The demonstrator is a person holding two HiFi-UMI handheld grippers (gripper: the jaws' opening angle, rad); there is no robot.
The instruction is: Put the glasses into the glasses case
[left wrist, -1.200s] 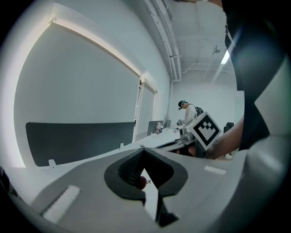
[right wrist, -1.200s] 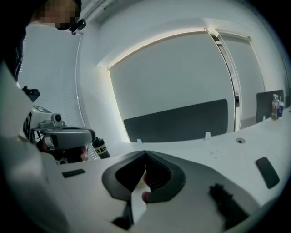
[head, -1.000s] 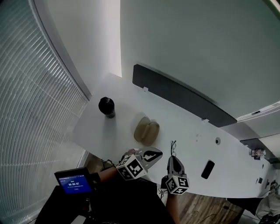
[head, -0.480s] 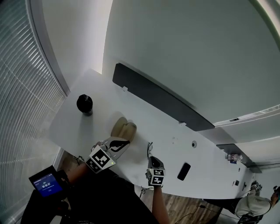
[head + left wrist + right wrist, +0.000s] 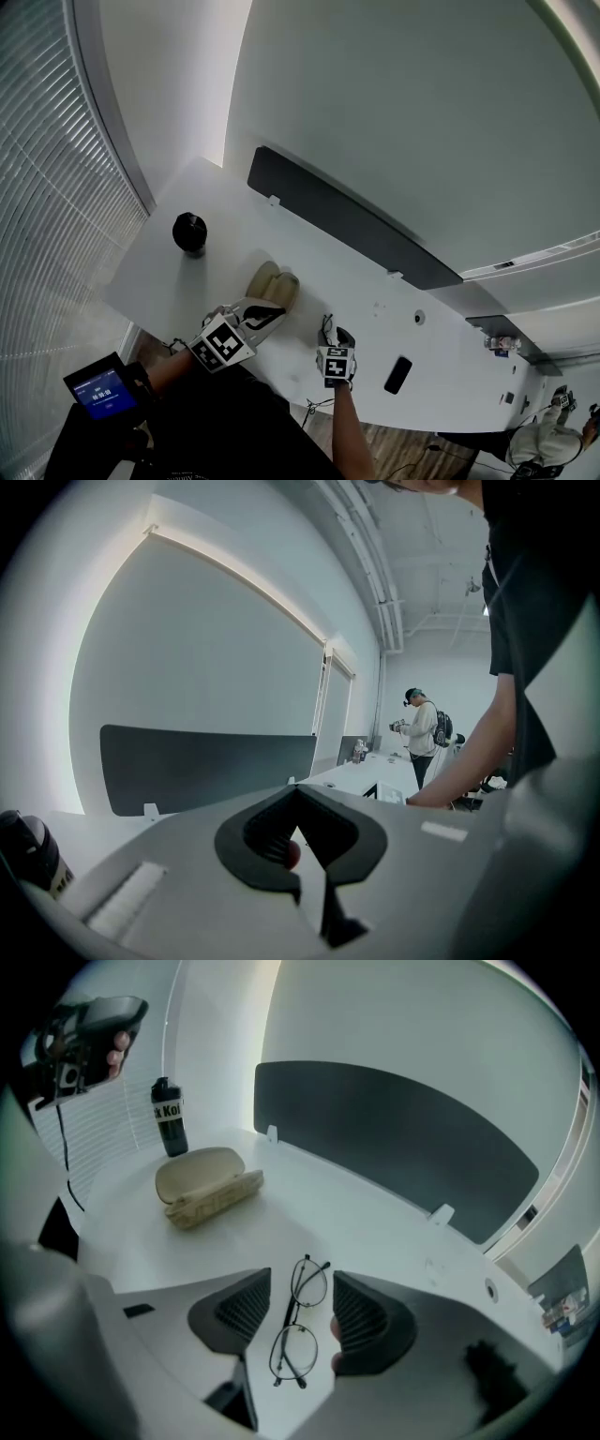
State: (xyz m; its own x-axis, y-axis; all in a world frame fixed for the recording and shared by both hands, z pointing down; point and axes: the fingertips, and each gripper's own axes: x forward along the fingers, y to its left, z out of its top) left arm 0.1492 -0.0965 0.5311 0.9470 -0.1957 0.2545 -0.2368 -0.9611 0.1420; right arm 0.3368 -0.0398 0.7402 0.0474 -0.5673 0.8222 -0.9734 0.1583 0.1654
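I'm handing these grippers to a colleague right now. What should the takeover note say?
Left gripper: shut, empty, near the open glasses case on the table.
Right gripper: jaws have just opened, either side of the glasses lying on the table, not pressing them.
Done: jaws lined up around the glasses.
Left: grip glasses, carry to case, lay them inside.

An open beige clamshell glasses case (image 5: 273, 285) lies on the white table (image 5: 150, 274). A black cylindrical bottle (image 5: 189, 232) stands left of it; thin wire-framed glasses (image 5: 327, 326) lie to its right.
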